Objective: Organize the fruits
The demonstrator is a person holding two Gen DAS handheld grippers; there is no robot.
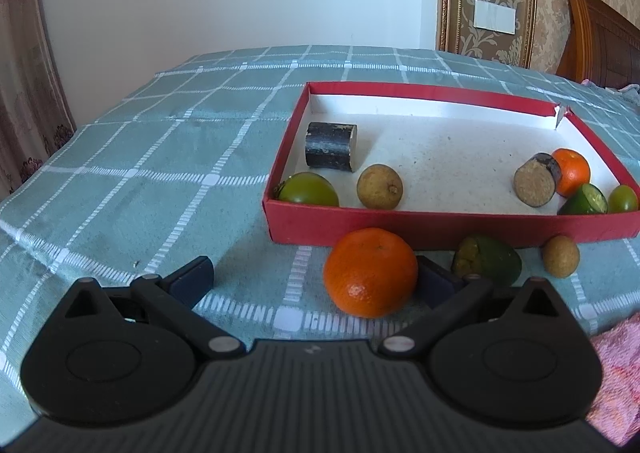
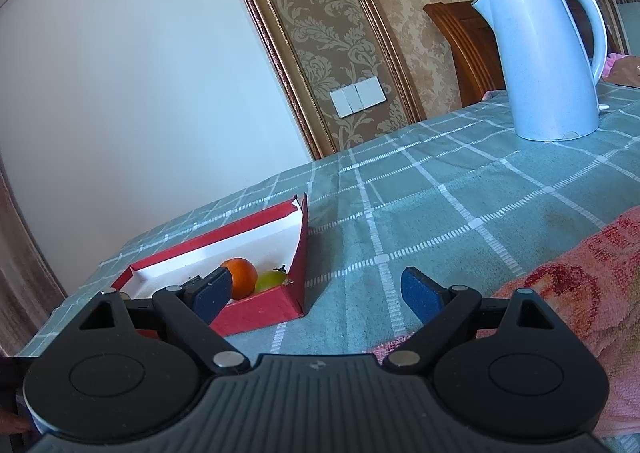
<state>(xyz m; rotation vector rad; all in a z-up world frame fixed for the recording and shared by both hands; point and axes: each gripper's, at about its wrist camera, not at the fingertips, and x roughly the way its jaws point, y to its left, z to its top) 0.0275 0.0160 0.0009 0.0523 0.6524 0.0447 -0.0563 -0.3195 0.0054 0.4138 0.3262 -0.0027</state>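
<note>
A shallow red box (image 1: 440, 223) with a white floor lies on the checked cloth. In it are a dark sugarcane piece (image 1: 330, 147), a green fruit (image 1: 309, 189), a brown longan (image 1: 380, 186), a second cane piece (image 1: 536, 181), a small orange (image 1: 573, 171) and two green fruits at the right corner. In front of the box lie a large orange (image 1: 370, 273), a cut green fruit (image 1: 488, 259) and a small longan (image 1: 561, 256). My left gripper (image 1: 312, 279) is open, the large orange between its fingers beside the right pad. My right gripper (image 2: 316, 295) is open and empty beside the box (image 2: 260, 311).
A white electric kettle (image 2: 552, 57) stands at the far right of the table. A pink towel (image 2: 580, 293) lies at the near right, also in the left wrist view (image 1: 618, 369). The table edge drops off at the left, by a curtain.
</note>
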